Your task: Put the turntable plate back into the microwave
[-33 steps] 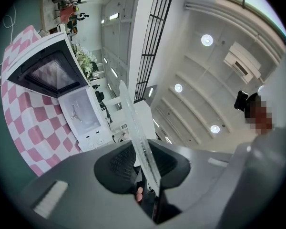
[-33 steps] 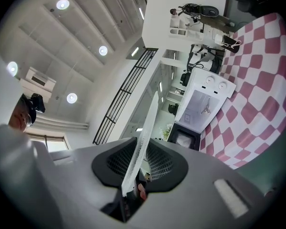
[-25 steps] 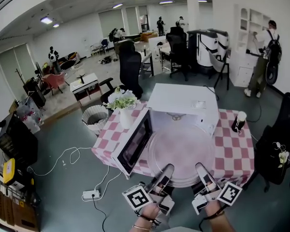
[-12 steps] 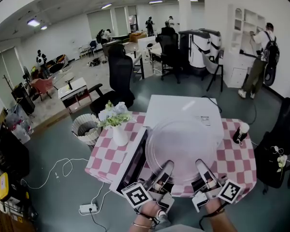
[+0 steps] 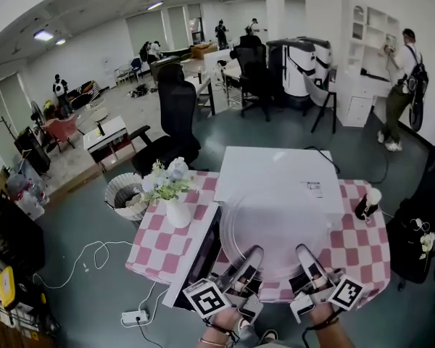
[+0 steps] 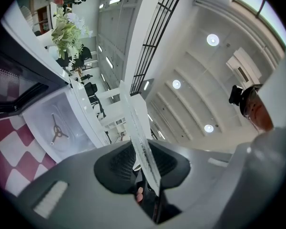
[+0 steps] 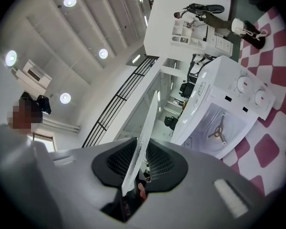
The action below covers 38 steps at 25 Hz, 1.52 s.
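The clear glass turntable plate (image 5: 275, 230) hangs level in front of the white microwave (image 5: 275, 171), held at its near rim from both sides. My left gripper (image 5: 248, 258) is shut on the rim's left part and my right gripper (image 5: 306, 258) on its right part. In the left gripper view the plate's edge (image 6: 139, 140) runs between the pads of the left gripper (image 6: 144, 163). The right gripper view shows that edge (image 7: 144, 140) pinched in the right gripper (image 7: 137, 168). The open cavity shows its three-armed roller support (image 6: 56, 130) (image 7: 219, 127). The plate hides the cavity in the head view.
The microwave door (image 5: 203, 246) hangs open to the left, over the pink-checked table (image 5: 159, 239). A white vase of flowers (image 5: 175, 203) stands left of the microwave, a small dark bottle (image 5: 367, 204) at its right. People and office chairs are far behind.
Both grippers have carried the plate forward toward the microwave. A second ago the open cavity showed above the plate in the head view; now the plate covers it.
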Available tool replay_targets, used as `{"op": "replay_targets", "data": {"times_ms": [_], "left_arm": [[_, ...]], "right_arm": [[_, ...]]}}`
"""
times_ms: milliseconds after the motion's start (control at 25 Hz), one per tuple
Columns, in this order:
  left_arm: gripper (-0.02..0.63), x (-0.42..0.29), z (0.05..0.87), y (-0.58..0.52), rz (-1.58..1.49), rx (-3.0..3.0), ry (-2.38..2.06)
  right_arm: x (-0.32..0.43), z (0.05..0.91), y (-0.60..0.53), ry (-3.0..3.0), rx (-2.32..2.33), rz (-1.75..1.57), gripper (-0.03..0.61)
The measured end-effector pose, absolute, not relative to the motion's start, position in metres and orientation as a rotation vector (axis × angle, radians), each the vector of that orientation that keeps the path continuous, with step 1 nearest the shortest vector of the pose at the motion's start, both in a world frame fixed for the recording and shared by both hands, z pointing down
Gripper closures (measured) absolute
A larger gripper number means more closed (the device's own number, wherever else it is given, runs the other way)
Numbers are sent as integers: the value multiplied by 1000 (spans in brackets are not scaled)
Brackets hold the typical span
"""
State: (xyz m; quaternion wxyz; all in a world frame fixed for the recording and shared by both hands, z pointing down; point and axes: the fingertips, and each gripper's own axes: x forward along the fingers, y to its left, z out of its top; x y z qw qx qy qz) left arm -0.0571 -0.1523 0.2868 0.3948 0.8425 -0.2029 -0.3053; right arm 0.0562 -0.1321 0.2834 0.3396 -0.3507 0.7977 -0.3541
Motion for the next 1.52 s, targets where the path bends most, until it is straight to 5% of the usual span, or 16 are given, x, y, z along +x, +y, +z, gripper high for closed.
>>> {"op": "replay_targets", "data": {"times_ms": [1520], "left_arm": [[561,-45,482,-137,-730,1771,-693]], "right_arm": [[69,478,-133,1999,-951,-1371,514]]}}
